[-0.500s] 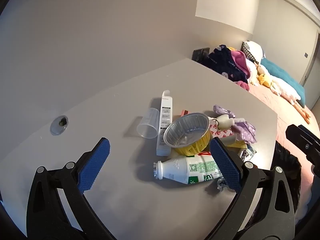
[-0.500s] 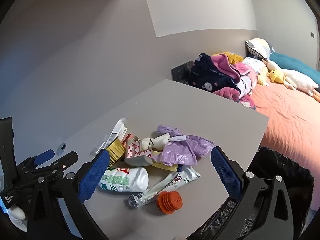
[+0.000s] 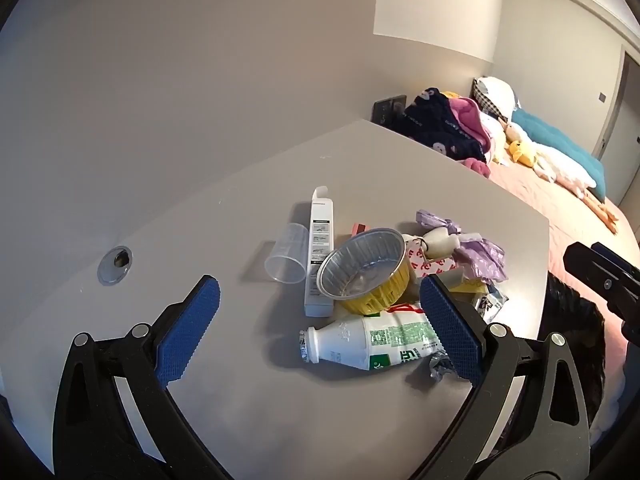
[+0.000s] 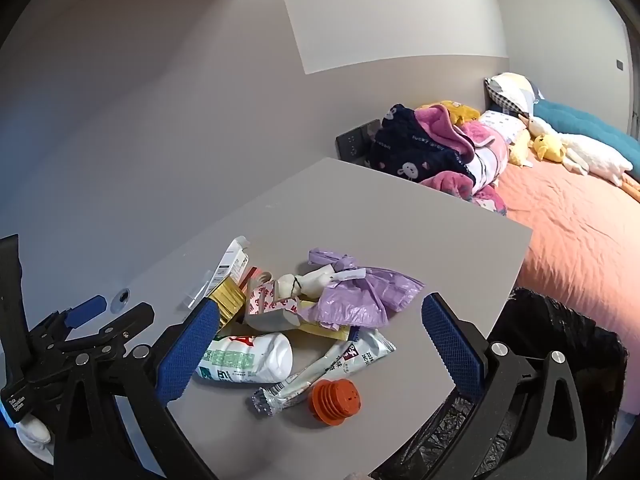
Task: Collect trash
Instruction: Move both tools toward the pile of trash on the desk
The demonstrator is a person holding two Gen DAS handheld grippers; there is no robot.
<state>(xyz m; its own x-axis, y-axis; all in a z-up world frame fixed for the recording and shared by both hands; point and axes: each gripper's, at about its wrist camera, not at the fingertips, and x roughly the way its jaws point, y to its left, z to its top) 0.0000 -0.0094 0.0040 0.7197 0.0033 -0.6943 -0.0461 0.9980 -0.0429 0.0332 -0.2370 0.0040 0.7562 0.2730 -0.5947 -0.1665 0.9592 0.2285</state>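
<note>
A pile of trash lies on the grey table point(image 3: 360, 168): a white milk bottle point(image 3: 368, 342) on its side, a foil bowl point(image 3: 364, 270), a clear plastic cup point(image 3: 286, 258), a long white box point(image 3: 320, 256), a purple plastic bag point(image 4: 360, 296), a silver wrapper point(image 4: 328, 372) and an orange ribbed cap point(image 4: 336, 396). My left gripper point(image 3: 316, 332) is open and empty, hovering above the bottle. My right gripper point(image 4: 316, 344) is open and empty above the wrapper and bottle point(image 4: 248, 358). A black trash bag point(image 4: 552, 332) hangs at the table's right edge.
A round cable hole point(image 3: 115, 263) sits in the table at the left. A grey wall runs behind the table. A bed point(image 4: 580, 232) with clothes, pillows and plush toys lies beyond the table's right edge.
Both grippers have shifted only slightly. The trash pile has not moved.
</note>
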